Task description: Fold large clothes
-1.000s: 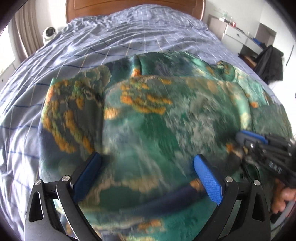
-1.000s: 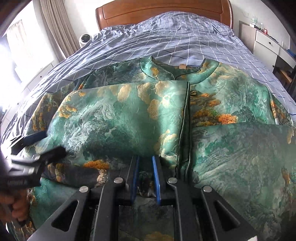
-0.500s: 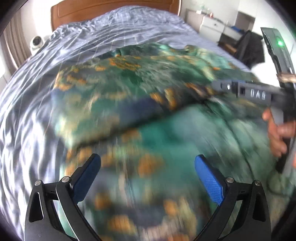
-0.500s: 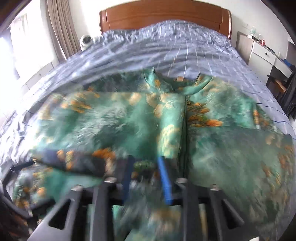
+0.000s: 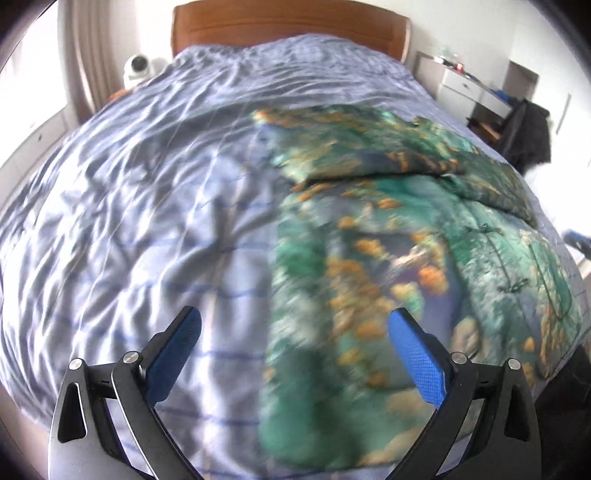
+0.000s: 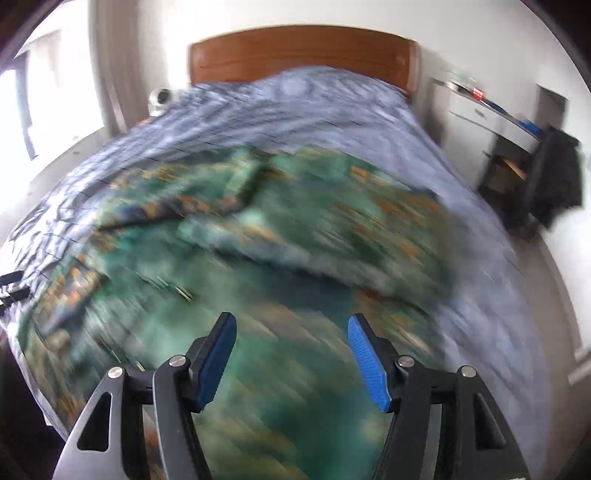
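A large green garment [image 5: 399,258] with orange and teal print lies on the bed, its sleeves folded across the upper part. It also fills the right wrist view [image 6: 258,266], blurred by motion. My left gripper [image 5: 295,332] is open and empty, above the garment's left edge and the bare bedspread. My right gripper [image 6: 291,336] is open and empty, above the garment's lower part. A bit of the left gripper shows at the left edge of the right wrist view [image 6: 11,286].
The bed has a blue checked bedspread [image 5: 147,184] and a wooden headboard [image 5: 288,26]. A white round device [image 5: 138,68] sits at the back left. A white dresser [image 5: 469,86] and a chair with dark clothing [image 5: 528,136] stand on the right.
My right gripper has opened and let go of the garment fold, then pulled back. My left gripper, open throughout, has swung left and back, over the garment's left edge.
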Available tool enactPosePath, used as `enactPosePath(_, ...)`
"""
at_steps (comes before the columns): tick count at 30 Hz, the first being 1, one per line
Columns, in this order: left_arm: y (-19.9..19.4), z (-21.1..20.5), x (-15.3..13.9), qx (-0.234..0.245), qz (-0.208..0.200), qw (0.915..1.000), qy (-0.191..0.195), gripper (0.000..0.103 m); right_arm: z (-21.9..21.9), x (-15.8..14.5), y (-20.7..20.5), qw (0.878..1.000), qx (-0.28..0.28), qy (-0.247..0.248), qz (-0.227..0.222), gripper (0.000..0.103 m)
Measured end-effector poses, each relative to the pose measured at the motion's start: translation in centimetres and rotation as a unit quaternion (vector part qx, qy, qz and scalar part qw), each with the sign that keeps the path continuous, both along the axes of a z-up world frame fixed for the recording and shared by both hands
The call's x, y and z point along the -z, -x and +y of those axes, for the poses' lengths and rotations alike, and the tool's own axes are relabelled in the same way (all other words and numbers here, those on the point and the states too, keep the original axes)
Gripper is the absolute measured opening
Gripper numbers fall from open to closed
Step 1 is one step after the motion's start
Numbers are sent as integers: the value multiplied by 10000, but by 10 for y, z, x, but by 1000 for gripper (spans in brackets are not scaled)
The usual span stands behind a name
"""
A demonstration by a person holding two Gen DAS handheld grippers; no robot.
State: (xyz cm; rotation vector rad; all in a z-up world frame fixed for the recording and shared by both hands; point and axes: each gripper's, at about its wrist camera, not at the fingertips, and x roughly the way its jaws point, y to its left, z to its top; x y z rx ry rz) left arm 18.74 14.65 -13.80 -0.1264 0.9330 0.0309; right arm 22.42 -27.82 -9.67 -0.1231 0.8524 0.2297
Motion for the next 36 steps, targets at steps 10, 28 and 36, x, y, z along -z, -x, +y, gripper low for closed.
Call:
enactPosePath(10,11,15,39,-181,619,9937,915,101,-130,42,72,9862,935,-665,1194,68)
enactPosePath(28,6,-26,53,550,989,9870,1144,75,-101,78,69,9714,282,-1479,1838,24)
enactPosePath(36,14,-11,35,422,892,9873,1247,18,-92,54,65,9734,229,-1485,1731,16)
